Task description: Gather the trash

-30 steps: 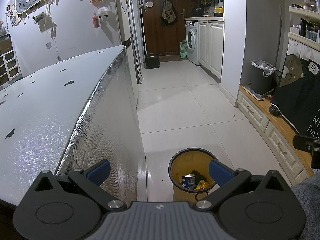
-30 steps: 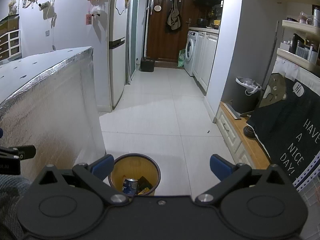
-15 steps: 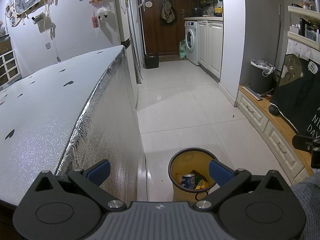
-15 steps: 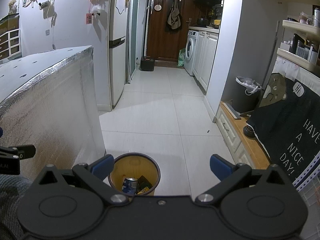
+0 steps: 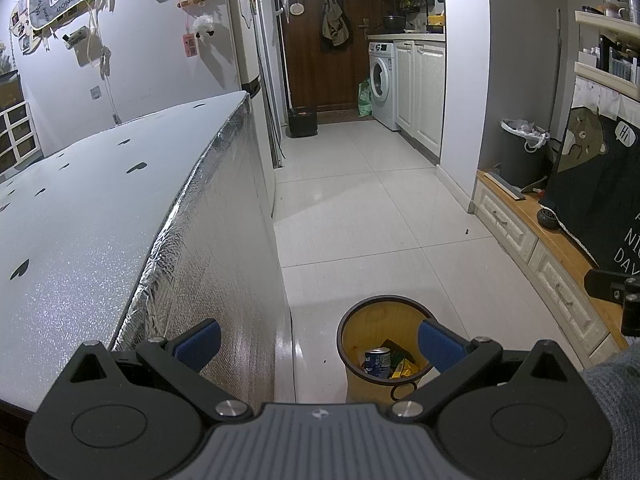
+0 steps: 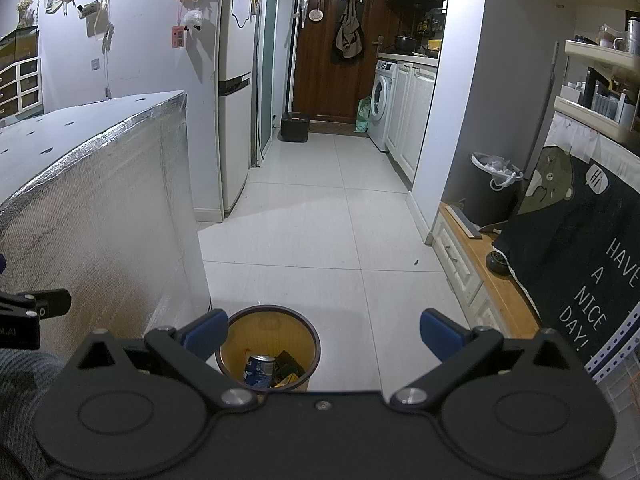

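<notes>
Both claws wide open, empty | foil-covered table (image 5: 80,216) bare | yellow bin (image 6: 268,344) on white tile floor (image 6: 312,216)

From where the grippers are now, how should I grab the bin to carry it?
Pinch the bin's dark rim from straight above, one finger inside, one outside. It stands upright and open-topped on the floor; the body looks too wide to span. Use the far side, away from the can.

The bin (image 5: 384,344) stands on the floor (image 5: 360,220) right of the counter (image 5: 100,208), a can (image 5: 377,362) inside.
</notes>
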Available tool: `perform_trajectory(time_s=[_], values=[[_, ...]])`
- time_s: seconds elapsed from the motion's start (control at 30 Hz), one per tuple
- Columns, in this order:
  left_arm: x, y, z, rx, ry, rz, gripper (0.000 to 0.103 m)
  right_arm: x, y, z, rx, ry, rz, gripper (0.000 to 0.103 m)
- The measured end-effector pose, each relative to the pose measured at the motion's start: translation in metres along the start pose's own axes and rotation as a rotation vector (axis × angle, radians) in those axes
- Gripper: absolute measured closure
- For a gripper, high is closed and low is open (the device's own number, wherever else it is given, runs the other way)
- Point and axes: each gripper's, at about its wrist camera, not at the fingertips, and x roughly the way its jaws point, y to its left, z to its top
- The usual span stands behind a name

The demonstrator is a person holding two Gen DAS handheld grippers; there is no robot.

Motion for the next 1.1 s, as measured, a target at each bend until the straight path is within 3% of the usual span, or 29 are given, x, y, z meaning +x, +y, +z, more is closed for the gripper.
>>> perform_trajectory(time_s=[1.1], values=[[-0.0023,-0.0028,-0.0004,0.009,-0.003,0.001,0.0,0.0002,-0.0001,0.0007,-0.002,0.0,0.0,0.0]])
